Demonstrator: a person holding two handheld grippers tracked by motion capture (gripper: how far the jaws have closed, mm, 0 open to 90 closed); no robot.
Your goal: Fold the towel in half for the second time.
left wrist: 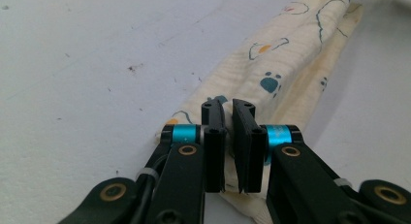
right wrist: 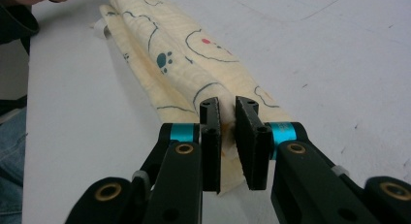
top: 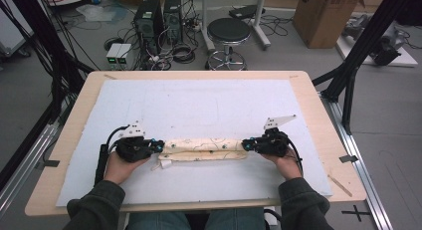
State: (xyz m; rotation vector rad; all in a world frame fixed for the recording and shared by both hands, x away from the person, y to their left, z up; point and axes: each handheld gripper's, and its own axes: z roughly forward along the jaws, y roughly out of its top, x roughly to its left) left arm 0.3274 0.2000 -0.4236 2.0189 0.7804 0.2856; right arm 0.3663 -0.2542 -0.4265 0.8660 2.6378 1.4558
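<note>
On the white foam mat point(top: 199, 105), folded cloth point(top: 205, 149) pinched at left end by left gripper point(top: 158, 146), at right end by right gripper point(top: 247, 145), jaws nearly shut on fabric, likely to keep it taut.

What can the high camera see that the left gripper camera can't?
The high view alone takes in the whole table, both hands, the right tongs, a stool and a box on the floor. The left gripper view alone gets close enough to show the paw prints on the cloth. Both show the left tongs shut on the cloth's end, on the white mat.
</note>
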